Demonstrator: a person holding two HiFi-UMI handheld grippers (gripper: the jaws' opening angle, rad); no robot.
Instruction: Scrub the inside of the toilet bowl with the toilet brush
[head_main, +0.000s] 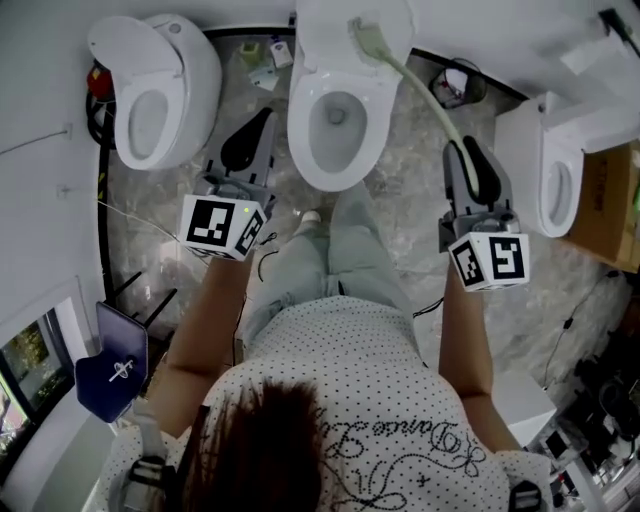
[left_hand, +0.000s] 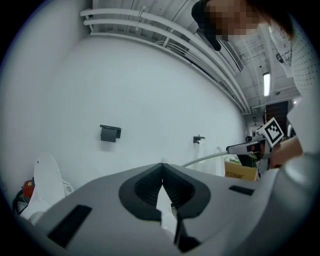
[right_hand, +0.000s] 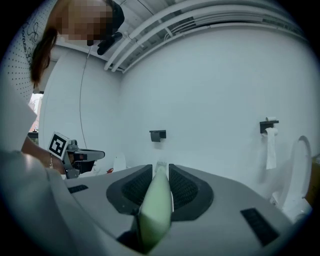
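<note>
Your right gripper (head_main: 475, 165) is clamped on the toilet brush (head_main: 422, 90), but its head sits at top centre by the raised lid, not in the toilet bowl (head_main: 335, 160). Left gripper (head_main: 255, 135) is closed on nothing. Scrubbing hasn't started, so I'd say tip that head down into the bowl next.

Head view:
- The lower end of the toilet brush (head_main: 430, 100) handle goes out of sight inside the right gripper (head_main: 468, 152).
- The brush head lies over the tank of the middle toilet (head_main: 300, 120) and is too small to make out bristles.
- That tank runs off the top edge.
- Small items (head_main: 265, 62) on the floor by the wall are too small to identify.
- The contents of the dark round container (head_main: 458, 84) cannot be read.
- The cardboard box (head_main: 612, 205) is cut by the right edge.

Right gripper view:
- The handle is blurred, close to the lens.
- Only the brush tip shows past the jaws.

Left gripper view:
- The base of the far-left toilet (left_hand: 46, 182) is hidden behind the gripper body.
</note>
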